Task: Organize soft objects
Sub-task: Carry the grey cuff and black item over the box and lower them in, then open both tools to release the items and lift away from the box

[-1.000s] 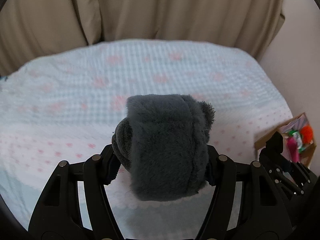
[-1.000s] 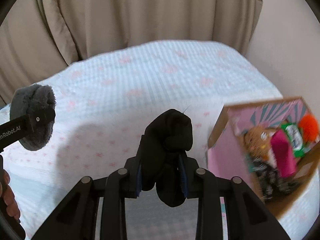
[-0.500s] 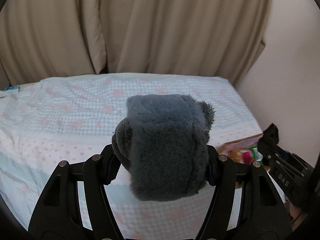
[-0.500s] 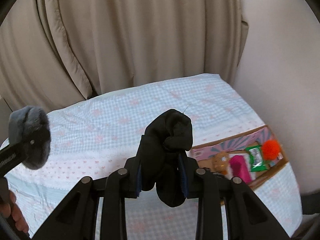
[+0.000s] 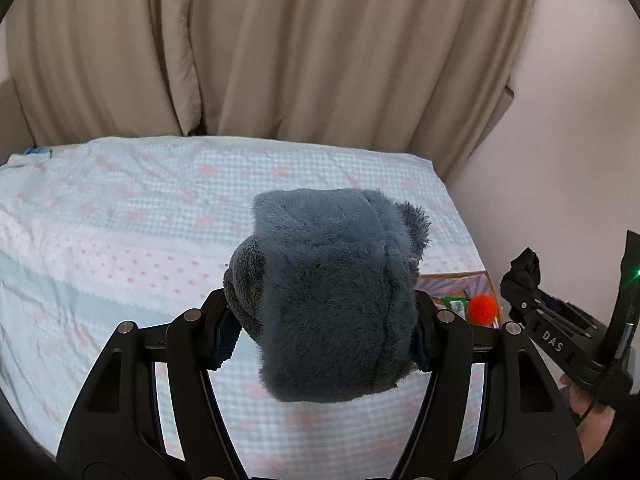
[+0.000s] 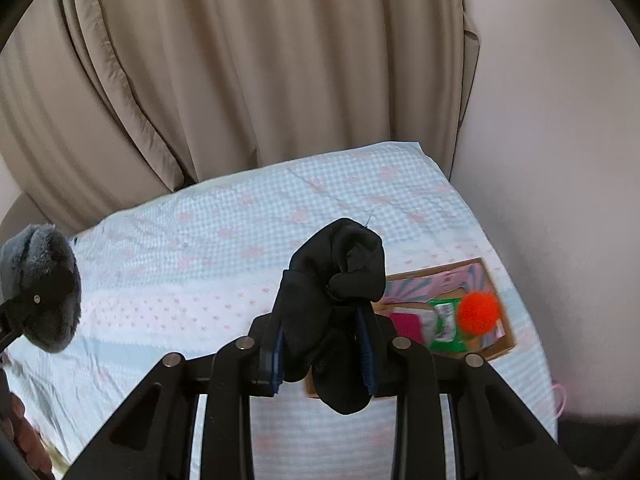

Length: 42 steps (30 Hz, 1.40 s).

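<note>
My left gripper (image 5: 326,332) is shut on a grey plush toy (image 5: 332,288), held high above the bed; the toy also shows at the left edge of the right wrist view (image 6: 40,284). My right gripper (image 6: 324,354) is shut on a bunched black sock (image 6: 336,296), also held high; the sock shows at the right of the left wrist view (image 5: 524,276). A cardboard box (image 6: 502,338) with a pink lining lies on the bed at the right, holding an orange pom-pom (image 6: 478,312), a green packet (image 6: 444,320) and a pink item (image 6: 408,326).
The bed (image 5: 140,220) has a light blue and pink patterned sheet. Beige curtains (image 5: 280,48) hang behind it. A pale wall (image 6: 560,160) runs along the bed's right side. The box (image 5: 460,284) sits near that right edge.
Both grippers have risen and pulled back from the bed with their objects still held. The bed and box now look smaller and farther below.
</note>
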{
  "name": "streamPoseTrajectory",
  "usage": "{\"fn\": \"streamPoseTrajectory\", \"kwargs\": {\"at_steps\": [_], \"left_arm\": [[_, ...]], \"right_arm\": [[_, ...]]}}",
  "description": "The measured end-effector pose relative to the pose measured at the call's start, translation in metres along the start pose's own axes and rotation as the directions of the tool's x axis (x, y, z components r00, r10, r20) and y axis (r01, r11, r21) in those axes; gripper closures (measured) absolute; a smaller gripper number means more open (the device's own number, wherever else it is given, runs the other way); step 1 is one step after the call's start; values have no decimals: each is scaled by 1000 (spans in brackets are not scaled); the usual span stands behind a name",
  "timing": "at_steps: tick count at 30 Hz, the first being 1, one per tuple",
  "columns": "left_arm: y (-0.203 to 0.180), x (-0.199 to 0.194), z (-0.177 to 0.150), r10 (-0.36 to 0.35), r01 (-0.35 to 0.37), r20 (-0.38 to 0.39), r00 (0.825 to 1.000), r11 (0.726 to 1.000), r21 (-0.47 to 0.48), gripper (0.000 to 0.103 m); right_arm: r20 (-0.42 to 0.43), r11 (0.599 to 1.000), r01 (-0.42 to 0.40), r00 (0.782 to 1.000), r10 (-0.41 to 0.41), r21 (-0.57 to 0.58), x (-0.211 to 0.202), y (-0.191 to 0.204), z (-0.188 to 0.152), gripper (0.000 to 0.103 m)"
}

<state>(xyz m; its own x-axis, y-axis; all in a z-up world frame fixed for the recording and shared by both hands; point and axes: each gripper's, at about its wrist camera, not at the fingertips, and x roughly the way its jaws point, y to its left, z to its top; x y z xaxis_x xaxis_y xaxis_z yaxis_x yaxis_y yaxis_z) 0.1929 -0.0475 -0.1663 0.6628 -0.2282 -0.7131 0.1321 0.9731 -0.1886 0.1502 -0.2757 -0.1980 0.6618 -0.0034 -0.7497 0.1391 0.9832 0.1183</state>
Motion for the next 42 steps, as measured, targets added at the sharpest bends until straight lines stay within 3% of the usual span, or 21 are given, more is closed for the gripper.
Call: {"fn": "streamPoseTrajectory", "kwargs": {"at_steps": [7,14,21,31,33,35,36,37,38,42], "left_arm": [[-73,43,-17,26,-27,-83,996,999,-17,40],[-122,109,-35,31,-31,-208,978,1000,2,40],[-159,184,-62,44,-31,-332,942,999,45,40],[-180,269,-94,84,-31,-488,869,993,116,39],[-180,276,-98,86,-30,-500,862,992,119,34],[-180,280,-100,95,-35,-501,860,991,128,24],[-180,280,-100,99,-37,-500,860,991,133,12],[-181,280,-100,99,-35,-503,859,990,135,2],[-182,279,-101,95,-29,-503,859,990,136,0],[-182,269,-104,85,-13,-504,860,989,145,0]], "right_arm": [[-48,999,-41,998,39,-34,22,-77,5,75],[-119,995,-93,989,89,-27,64,-129,5,75],[-223,989,-147,964,141,-11,122,-161,-2,75],[-368,979,-191,907,203,71,200,-183,-14,75],[-393,976,-194,894,216,95,214,-185,-16,67],[-401,974,-195,888,224,111,223,-186,-19,35],[-400,972,-202,886,233,117,224,-186,-19,25],[-402,969,-214,882,244,120,226,-186,-19,7],[-405,969,-219,880,248,118,226,-186,-19,2],[-384,977,-191,899,213,96,217,-185,-17,2]]}}
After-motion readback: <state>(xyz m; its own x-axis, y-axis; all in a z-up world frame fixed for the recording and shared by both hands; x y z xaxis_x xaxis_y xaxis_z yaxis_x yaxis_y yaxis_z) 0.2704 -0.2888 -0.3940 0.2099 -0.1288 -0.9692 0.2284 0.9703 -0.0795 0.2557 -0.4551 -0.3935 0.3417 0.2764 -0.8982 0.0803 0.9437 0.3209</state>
